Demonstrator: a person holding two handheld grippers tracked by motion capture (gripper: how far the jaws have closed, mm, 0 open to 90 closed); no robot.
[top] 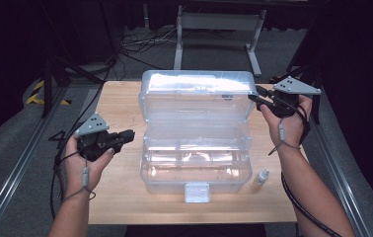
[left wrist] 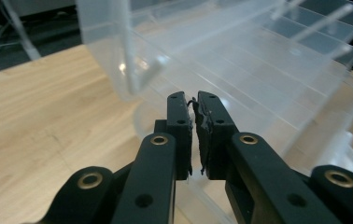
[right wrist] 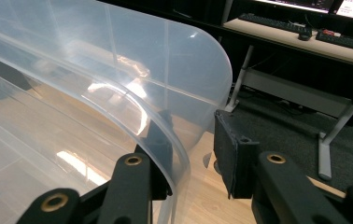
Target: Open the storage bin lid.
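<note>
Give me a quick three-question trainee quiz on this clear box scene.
1. True or false: the lid of the clear box stands open.
2. What stands on the table by the box's front right corner? A) small bottle B) spoon C) cup
3. Which gripper has the lid's rim between its jaws?
Key: 1 true; 2 A, the small bottle; 3 the right gripper, jaws open astride it; the left gripper is shut.
</note>
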